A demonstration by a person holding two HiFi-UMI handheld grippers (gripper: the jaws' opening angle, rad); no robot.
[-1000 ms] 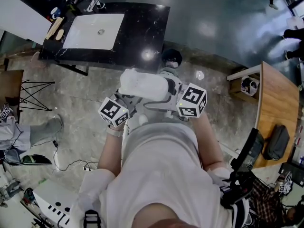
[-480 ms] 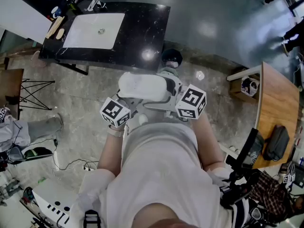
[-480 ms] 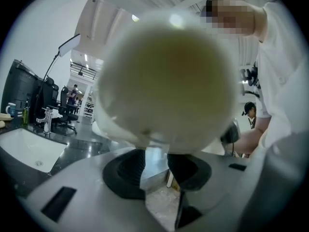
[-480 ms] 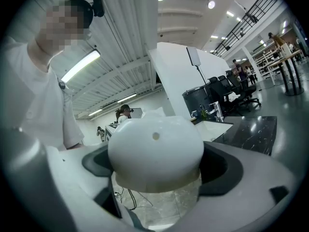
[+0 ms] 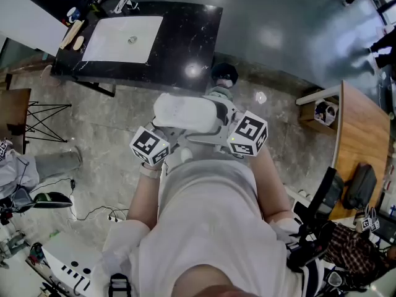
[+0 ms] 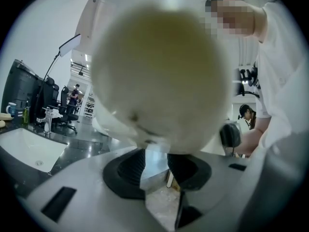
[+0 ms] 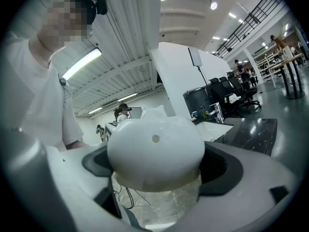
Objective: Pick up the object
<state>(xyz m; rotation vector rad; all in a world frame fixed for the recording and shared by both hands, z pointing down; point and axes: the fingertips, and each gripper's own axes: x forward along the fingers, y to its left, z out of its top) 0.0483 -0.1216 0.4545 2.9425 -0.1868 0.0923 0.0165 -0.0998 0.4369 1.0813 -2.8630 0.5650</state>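
Note:
A smooth white rounded object point(image 5: 185, 112) is held up in front of the person's chest, above the stone floor. My left gripper point(image 5: 168, 132), with its marker cube point(image 5: 149, 146), grips it from the left. My right gripper point(image 5: 218, 124), with its cube point(image 5: 249, 133), grips it from the right. In the left gripper view the white object point(image 6: 159, 76) fills most of the picture, and the dark pads point(image 6: 131, 167) close under it. The right gripper view shows the white object point(image 7: 155, 151), with a small hole, wedged between the black pads point(image 7: 219, 168).
A black marble counter point(image 5: 185, 39) with a white sink point(image 5: 122, 39) and a tap point(image 5: 121, 0) stands ahead. A wooden desk point(image 5: 361, 135) with a dark bag point(image 5: 360, 185) is at the right. A folding rack point(image 5: 37, 121) and cables point(image 5: 93, 214) lie at the left.
Both grippers and the white object stay almost still. People at the left edge and far top right have shifted.

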